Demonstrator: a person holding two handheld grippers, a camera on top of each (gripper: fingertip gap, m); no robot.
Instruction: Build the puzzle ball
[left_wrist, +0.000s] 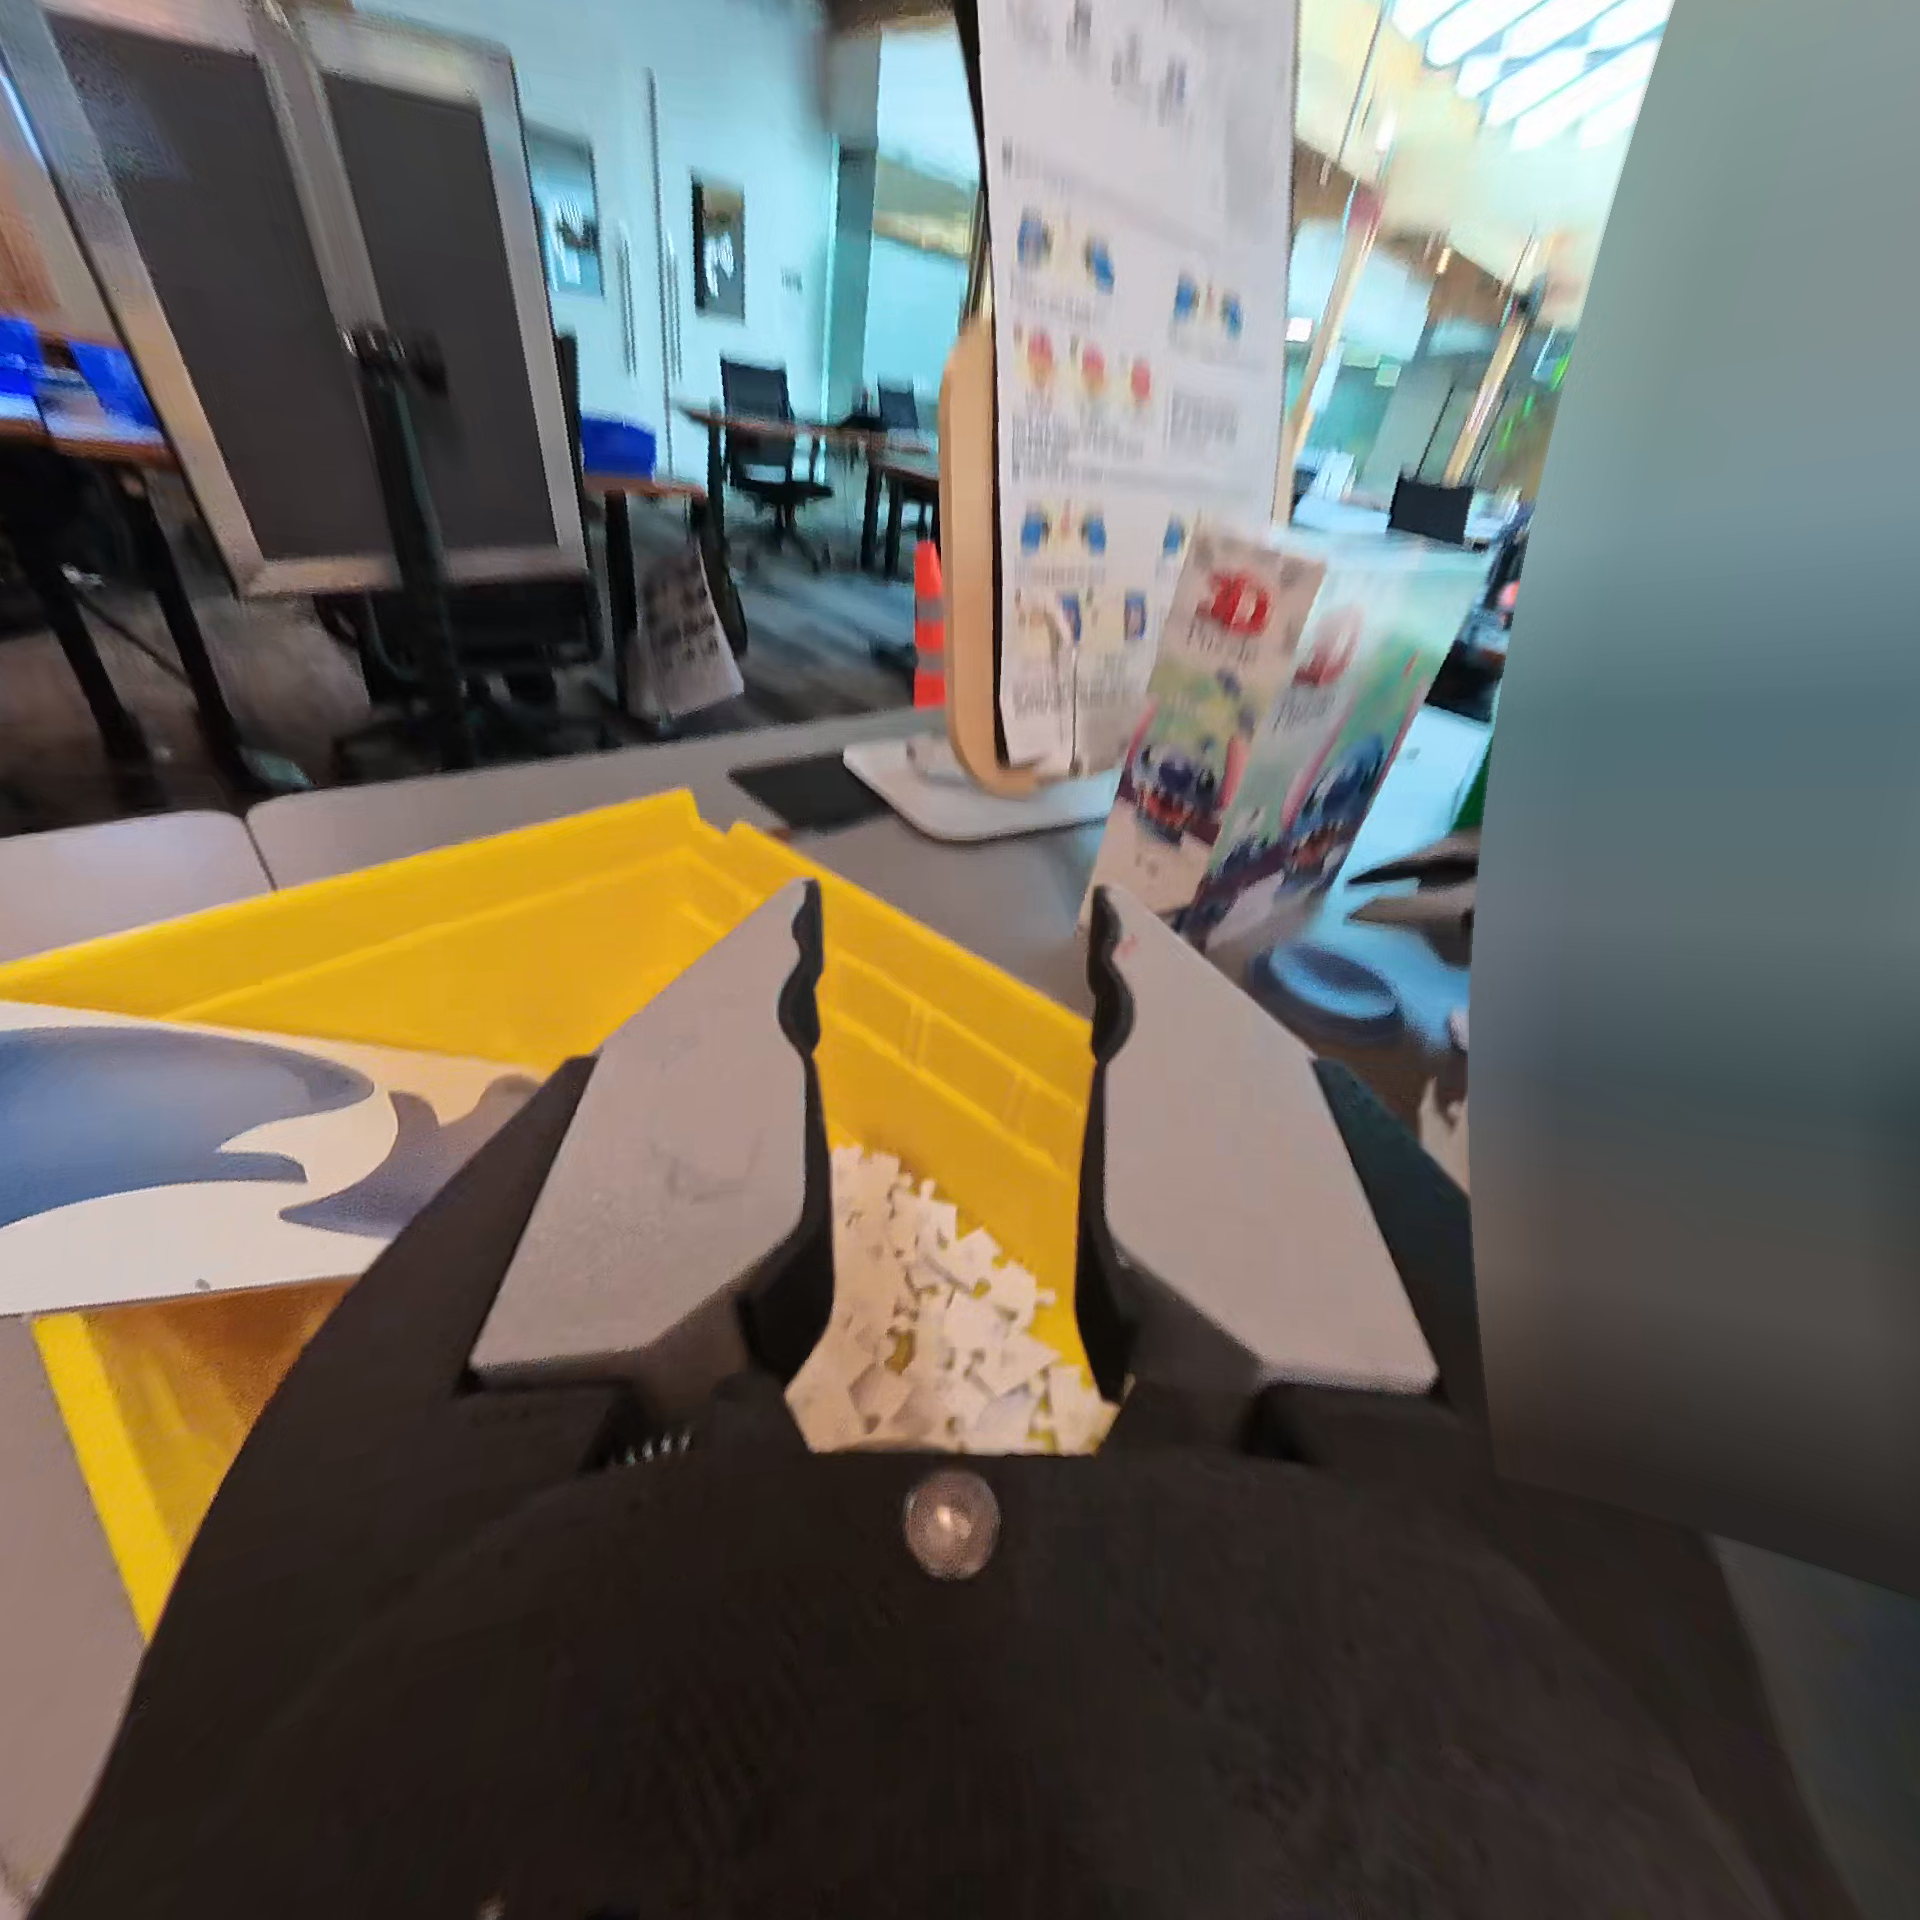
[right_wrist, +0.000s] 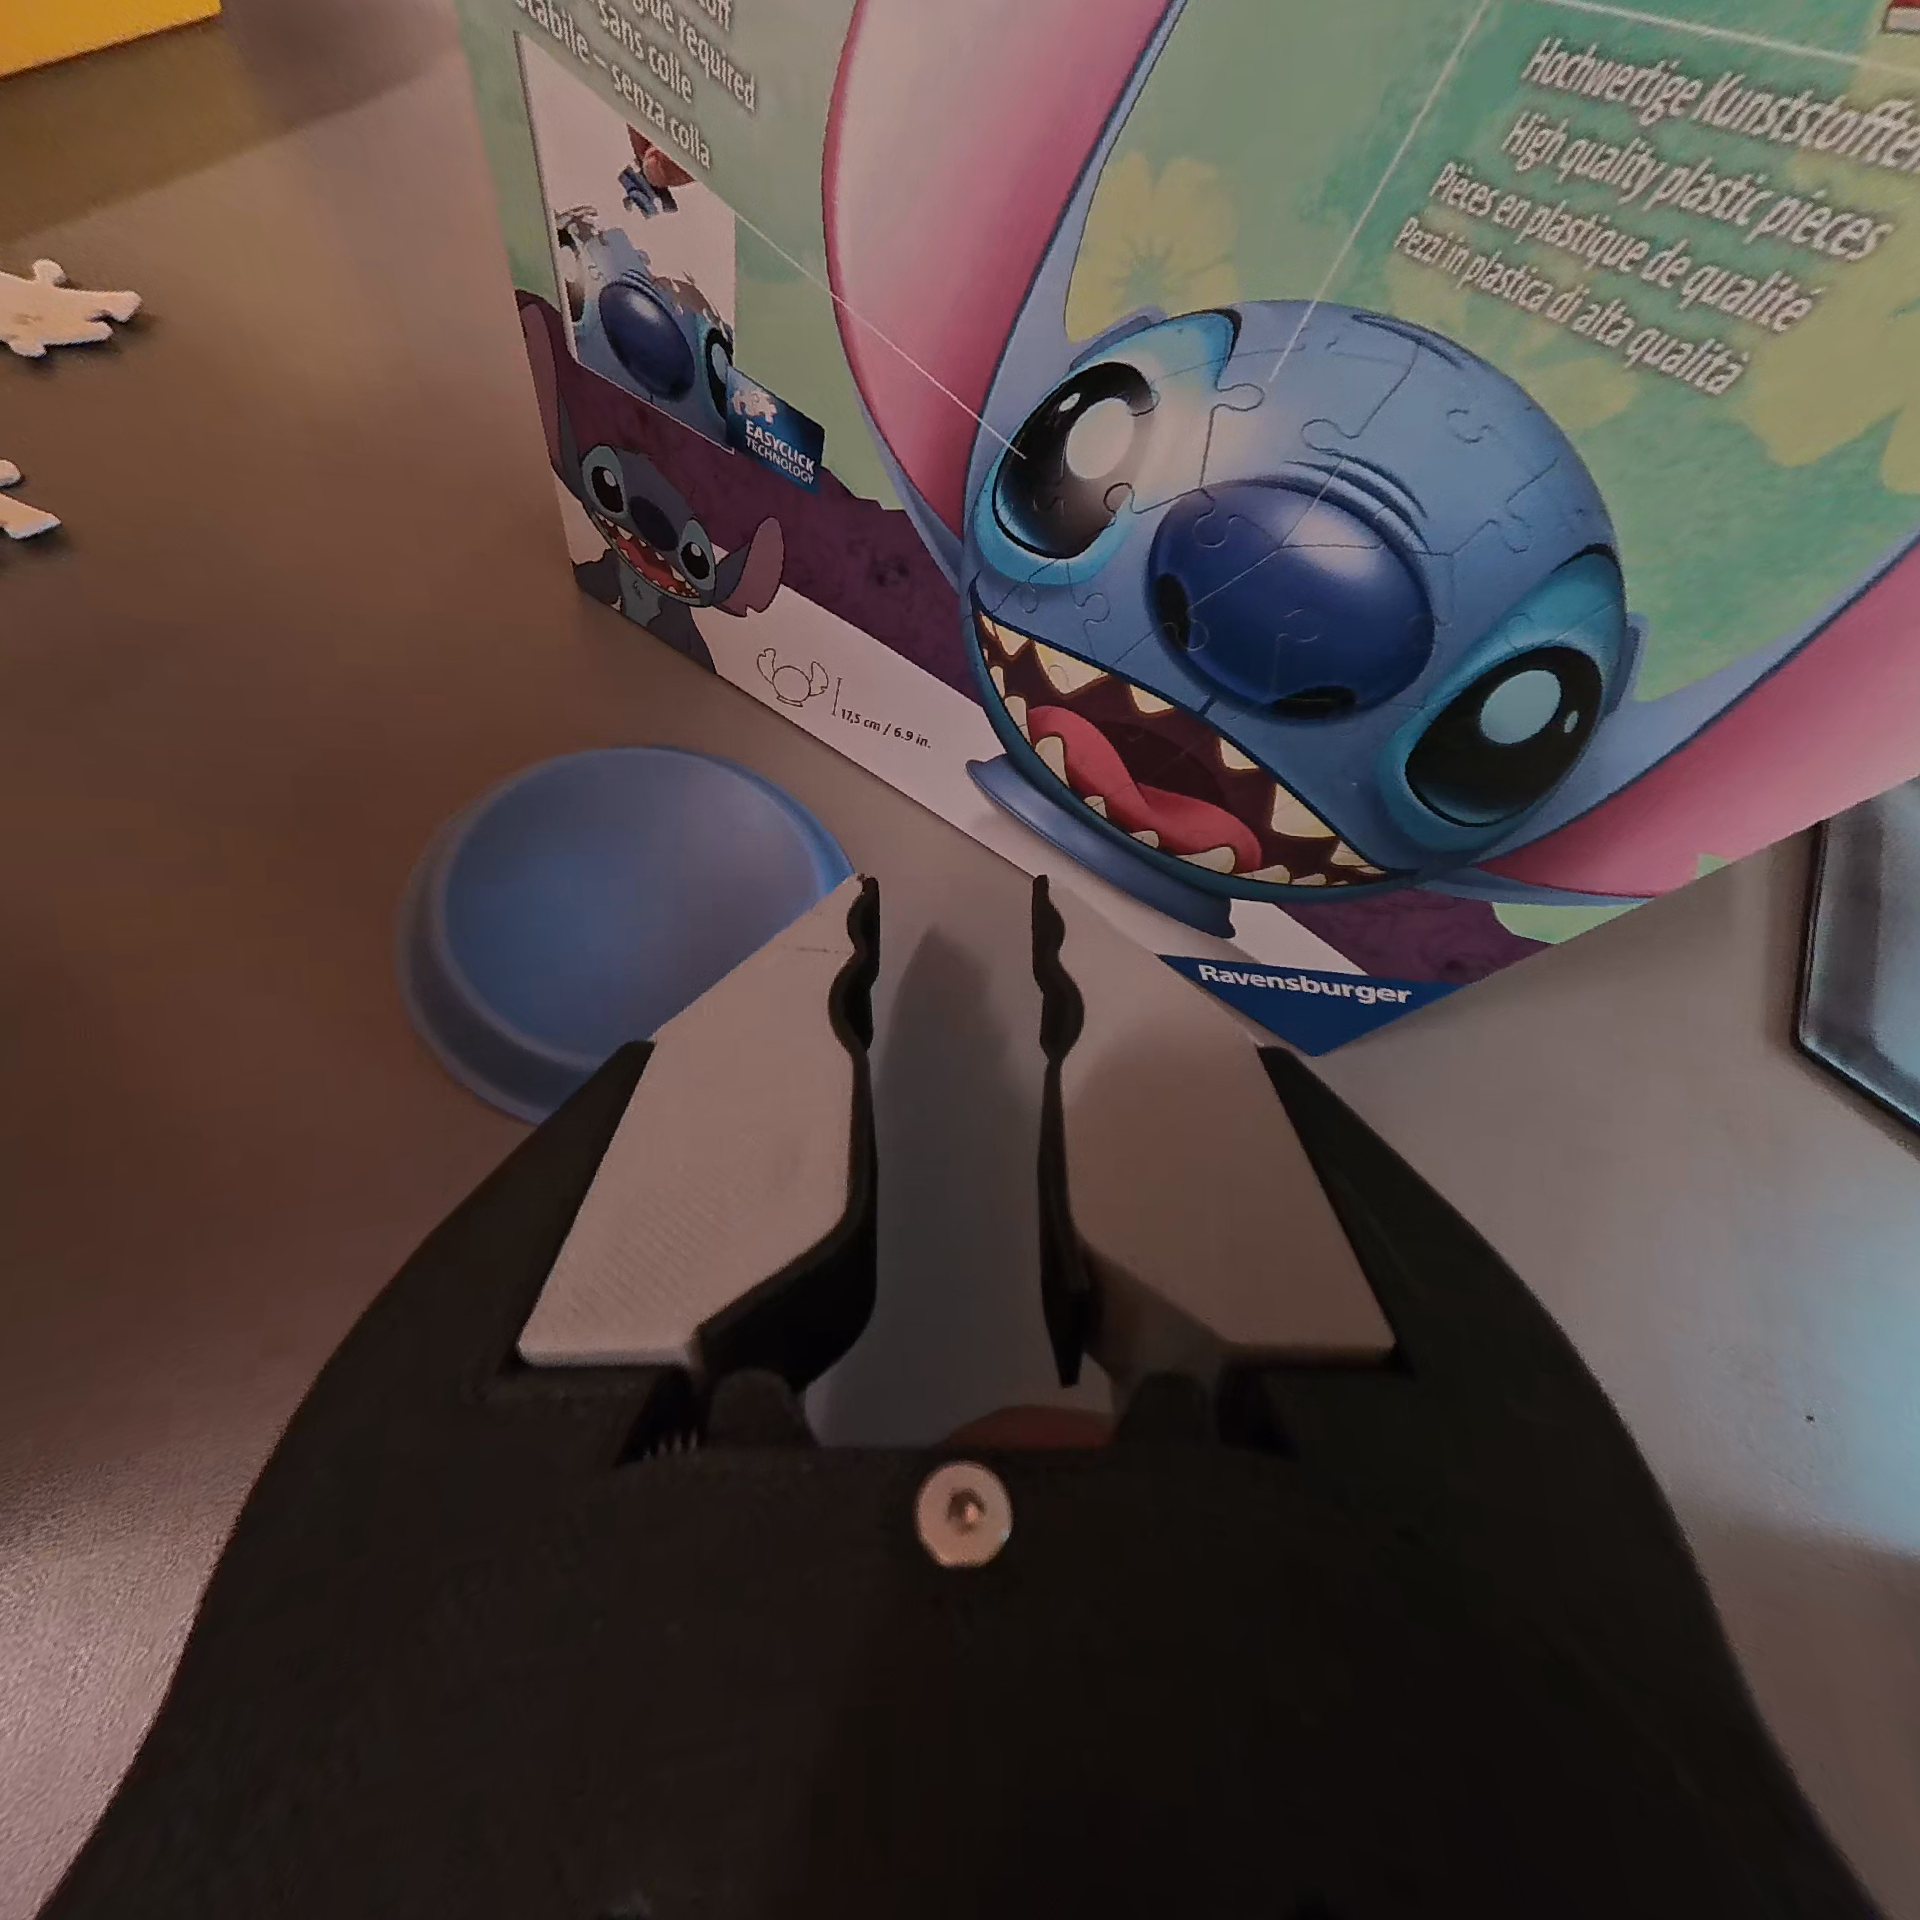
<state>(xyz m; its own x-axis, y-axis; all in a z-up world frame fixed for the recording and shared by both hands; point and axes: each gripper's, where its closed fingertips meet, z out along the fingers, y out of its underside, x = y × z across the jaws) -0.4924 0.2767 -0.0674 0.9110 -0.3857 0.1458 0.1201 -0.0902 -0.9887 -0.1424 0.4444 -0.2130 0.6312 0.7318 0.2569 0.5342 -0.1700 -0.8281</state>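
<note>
The puzzle pieces (left_wrist: 935, 1320) lie in a loose white heap at the bottom of a yellow bin (left_wrist: 582, 956), seen between the fingers of my left gripper (left_wrist: 951, 904), which hangs above the bin with its jaws spread apart and nothing between them. A printed white and blue sheet (left_wrist: 166, 1143) rests across the near left rim of that bin. Beyond the bin, on the grey counter (left_wrist: 520, 800), a paper sheet of pictured steps (left_wrist: 1132, 312) hangs upright from a wooden stand, and the puzzle box (left_wrist: 1268, 727) stands just to its right. My right gripper (right_wrist: 954, 894) is low over the counter with its jaws also parted and holding nothing. Just ahead of its left fingertip sits a round blue stand (right_wrist: 613, 894), resting flat on the counter close to the bottom edge of the box (right_wrist: 1143, 416), whose face shows a blue cartoon creature's head built as a ball. At the far left of the right wrist view, a few white loose pieces (right_wrist: 62, 307) lie on the counter (right_wrist: 260, 675), well apart from the blue stand, and a corner of the yellow bin (right_wrist: 104, 31) shows at the top left.
</note>
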